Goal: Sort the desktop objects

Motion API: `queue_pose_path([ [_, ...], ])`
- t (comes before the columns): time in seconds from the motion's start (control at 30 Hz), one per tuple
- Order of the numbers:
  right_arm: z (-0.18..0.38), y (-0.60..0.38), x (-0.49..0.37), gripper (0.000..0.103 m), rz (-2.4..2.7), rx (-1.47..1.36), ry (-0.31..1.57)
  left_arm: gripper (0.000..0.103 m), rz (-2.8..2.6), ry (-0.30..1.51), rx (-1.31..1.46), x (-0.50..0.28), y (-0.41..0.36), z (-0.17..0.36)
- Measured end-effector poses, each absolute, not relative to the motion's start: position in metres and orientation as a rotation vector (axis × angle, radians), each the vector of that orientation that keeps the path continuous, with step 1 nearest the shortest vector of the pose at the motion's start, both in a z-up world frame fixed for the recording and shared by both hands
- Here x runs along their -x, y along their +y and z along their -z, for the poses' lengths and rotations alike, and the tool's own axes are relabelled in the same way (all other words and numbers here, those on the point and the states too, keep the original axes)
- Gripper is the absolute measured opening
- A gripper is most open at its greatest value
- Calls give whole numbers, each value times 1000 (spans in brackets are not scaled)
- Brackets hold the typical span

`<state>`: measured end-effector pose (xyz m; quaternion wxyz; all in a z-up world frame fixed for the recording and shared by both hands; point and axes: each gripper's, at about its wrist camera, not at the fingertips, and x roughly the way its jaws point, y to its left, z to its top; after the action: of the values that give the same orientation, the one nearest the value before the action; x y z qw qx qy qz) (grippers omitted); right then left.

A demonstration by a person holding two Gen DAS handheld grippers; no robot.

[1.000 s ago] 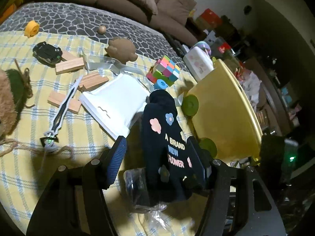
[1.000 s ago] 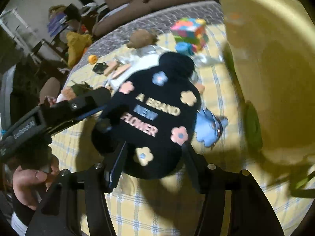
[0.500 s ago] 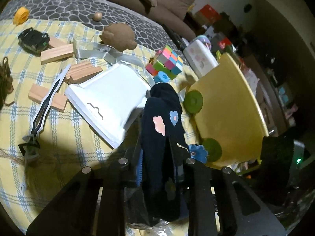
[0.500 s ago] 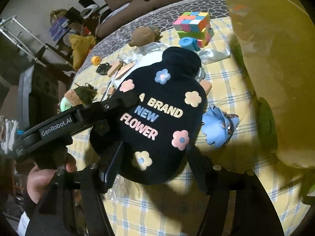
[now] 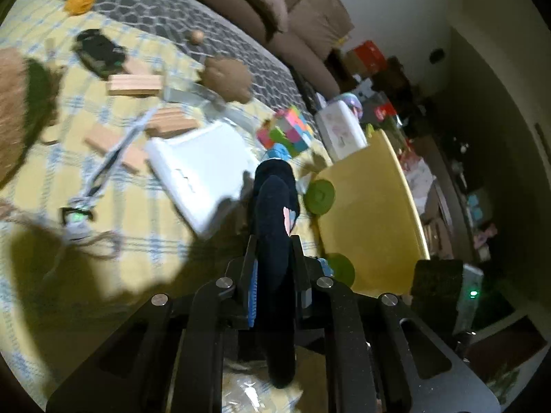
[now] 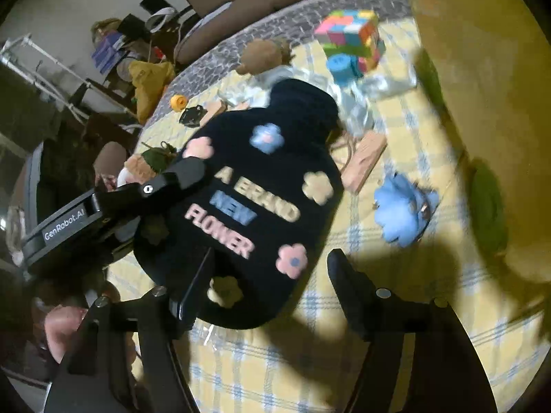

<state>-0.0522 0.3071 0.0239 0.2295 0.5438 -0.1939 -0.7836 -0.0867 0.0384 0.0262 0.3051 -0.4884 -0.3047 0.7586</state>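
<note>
Left wrist view shows the left gripper (image 5: 273, 251) clenched on the black pouch (image 5: 275, 213) above the yellow cloth (image 5: 144, 213), right gripper (image 6: 272, 275) spread apart; carry it level toward the yellow bin (image 5: 372, 213).

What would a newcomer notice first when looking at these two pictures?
The black flowered pouch reading "A BRAND NEW FLOWER" fills the middle of the right wrist view, clamped edge-on by the left gripper. To its right stands the large yellow bin with green wheels. Behind, the multicolored cube catches the eye on the yellow checked cloth.
</note>
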Motion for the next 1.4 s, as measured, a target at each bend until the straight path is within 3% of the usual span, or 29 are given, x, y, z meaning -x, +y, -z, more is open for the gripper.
queue_pose_path([
  [0.17, -21, 304, 57, 70, 2085, -1493, -612, 16, -2038, -862, 1334, 87, 20, -12],
  [0.3, -27, 300, 57, 50, 2063, -1466, -613, 18, -2056, -866, 1356, 86, 17, -3],
  [0.47, -45, 286, 52, 43, 2170, -1413, -396, 21, -2063, -830, 1374, 83, 21, -6],
  [0.63, -62, 275, 45, 42, 2226, -1334, -243, 22, -2102, -753, 1359, 75, 20, -17],
  [0.93, -107, 273, 35, 42, 2330, -1126, -75, 24, -2108, -774, 1232, 66, 17, -54],
  [1.4, -173, 340, 31, 41, 2488, -878, -99, 24, -2078, -707, 1089, 77, 77, -127],
])
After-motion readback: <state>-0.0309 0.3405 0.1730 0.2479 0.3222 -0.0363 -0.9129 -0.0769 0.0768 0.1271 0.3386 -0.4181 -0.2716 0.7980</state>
